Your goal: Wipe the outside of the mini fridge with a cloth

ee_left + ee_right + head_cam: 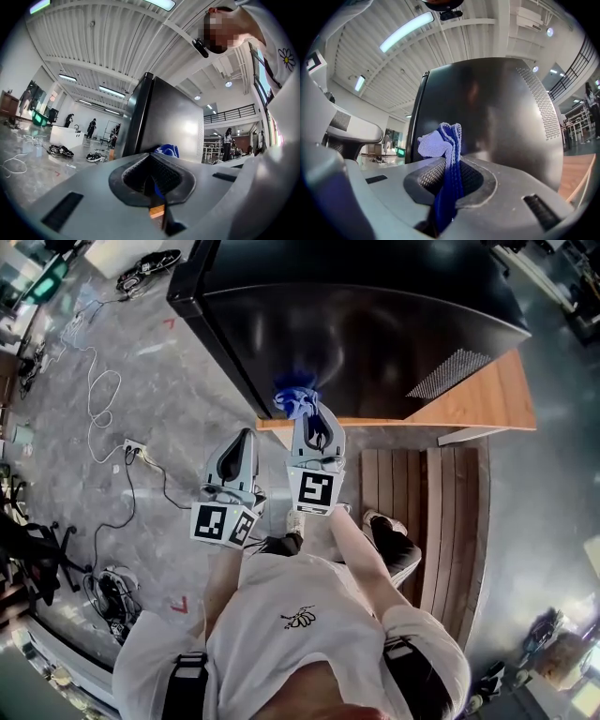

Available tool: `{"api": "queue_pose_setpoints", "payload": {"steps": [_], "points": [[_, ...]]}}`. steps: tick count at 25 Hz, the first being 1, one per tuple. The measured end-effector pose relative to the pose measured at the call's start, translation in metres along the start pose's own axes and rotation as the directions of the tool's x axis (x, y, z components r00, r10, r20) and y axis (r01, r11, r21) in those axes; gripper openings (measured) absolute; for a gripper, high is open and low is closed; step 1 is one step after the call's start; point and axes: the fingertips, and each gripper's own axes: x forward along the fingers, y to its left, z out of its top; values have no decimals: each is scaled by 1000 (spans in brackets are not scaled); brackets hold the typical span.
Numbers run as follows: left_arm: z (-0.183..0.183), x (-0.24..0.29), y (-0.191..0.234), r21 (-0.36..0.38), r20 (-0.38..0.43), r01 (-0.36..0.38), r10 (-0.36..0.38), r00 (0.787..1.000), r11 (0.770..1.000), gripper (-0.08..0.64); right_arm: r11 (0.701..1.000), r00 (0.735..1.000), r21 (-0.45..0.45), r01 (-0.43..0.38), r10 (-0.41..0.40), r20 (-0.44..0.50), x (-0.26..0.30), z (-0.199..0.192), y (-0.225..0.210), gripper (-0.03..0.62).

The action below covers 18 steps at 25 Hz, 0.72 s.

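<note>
- Pinching a bunched blue cloth (440,140) between its jaws, the right gripper (450,174) is pointing at the dark side of the mini fridge (497,108); the cloth is sticking up out of the closed jaws in a soft fold.
- In the head view, the right gripper (308,418) is sitting just above the middle of the frame, and the cloth (296,399) is lying at the lower edge of the black mini fridge (375,324). Whether the cloth is actually touching the fridge is not showing clearly.
- The mini fridge is filling the upper middle and upper right of the head view and is standing on a light wooden table (487,399).
- The left gripper (246,439) is hovering to the left of the right one and a little lower in the frame, apart from the fridge.
- In the left gripper view, the left gripper (152,180) is showing its jaws pressed together with nothing between them; the fridge (164,122) is rising behind them, and the blue cloth (168,150) is peeking over their top edge.
- A person in a white shirt is holding both grippers from the bottom of the head view.
- Loose cables (103,399) are trailing over the grey floor at the left.
</note>
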Motion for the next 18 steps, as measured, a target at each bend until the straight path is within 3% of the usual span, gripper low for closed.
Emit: {"api": "queue_pose_setpoints", "payload": {"steps": [10, 18], "points": [[-29, 47, -97, 21, -21, 33, -33, 999, 999, 5, 995, 995, 8, 103, -103, -16, -37, -14, -138, 61], [-26, 69, -149, 28, -4, 84, -84, 996, 996, 5, 982, 981, 6, 191, -191, -34, -63, -12, -213, 61]]}}
